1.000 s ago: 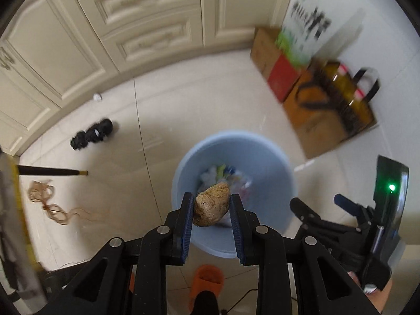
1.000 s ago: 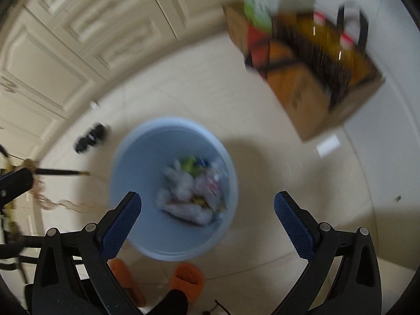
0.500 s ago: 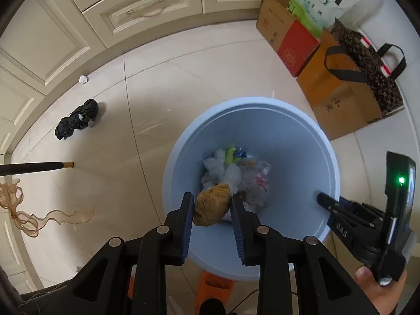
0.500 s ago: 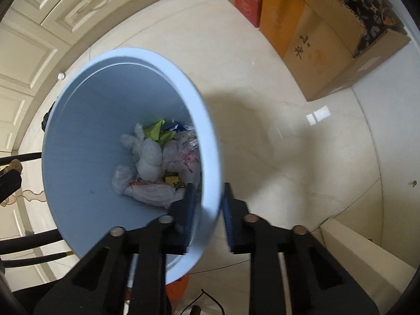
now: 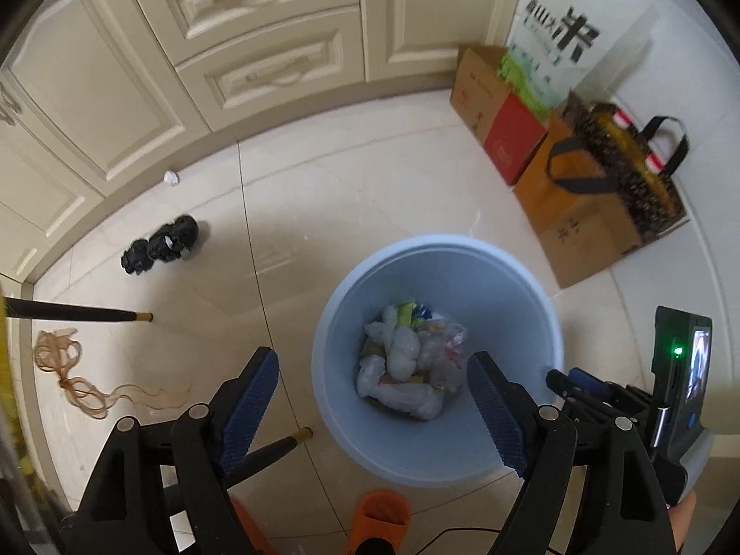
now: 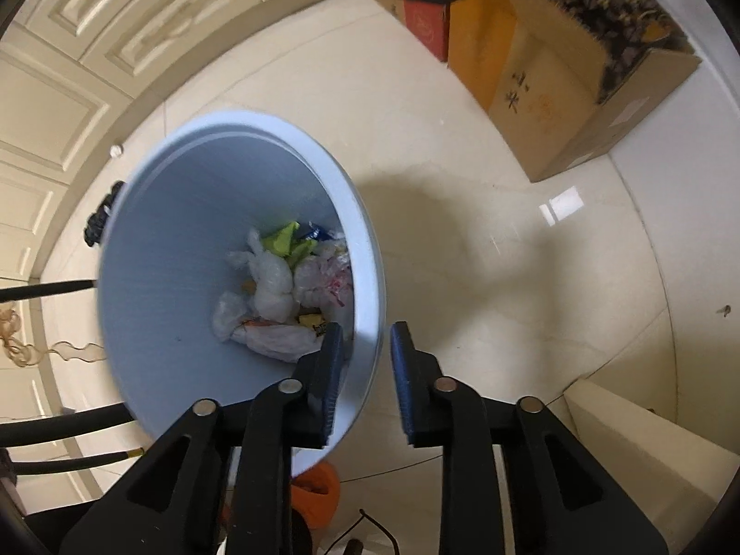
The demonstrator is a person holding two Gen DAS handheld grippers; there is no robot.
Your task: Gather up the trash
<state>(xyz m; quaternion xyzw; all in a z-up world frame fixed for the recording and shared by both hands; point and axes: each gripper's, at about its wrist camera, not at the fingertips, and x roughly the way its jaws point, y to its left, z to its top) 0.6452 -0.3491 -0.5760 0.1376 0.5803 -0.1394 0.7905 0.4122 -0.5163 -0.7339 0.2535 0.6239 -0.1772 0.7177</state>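
Lower centre of frame: left hand-held gripper [image 5: 372,409] jaws wide apart, empty, above pale blue plastic bin [image 5: 333,323]; right hand-held gripper [image 6: 365,360] clamped on its rim, bin tilted.

Glossy cream floor tiles [image 5: 351,194] spread ahead of the tool, with cream panelled cabinets [image 5: 259,46] beyond; cardboard boxes [image 5: 578,226] stand ahead right, perhaps against a white wall [image 5: 684,74].

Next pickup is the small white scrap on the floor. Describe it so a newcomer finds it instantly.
Start at the cream cabinets and follow their base to the floor. The white crumpled scrap lies right at that base, beyond the black bundle. It is the only small, pale wad there; the bundle is dark and larger.
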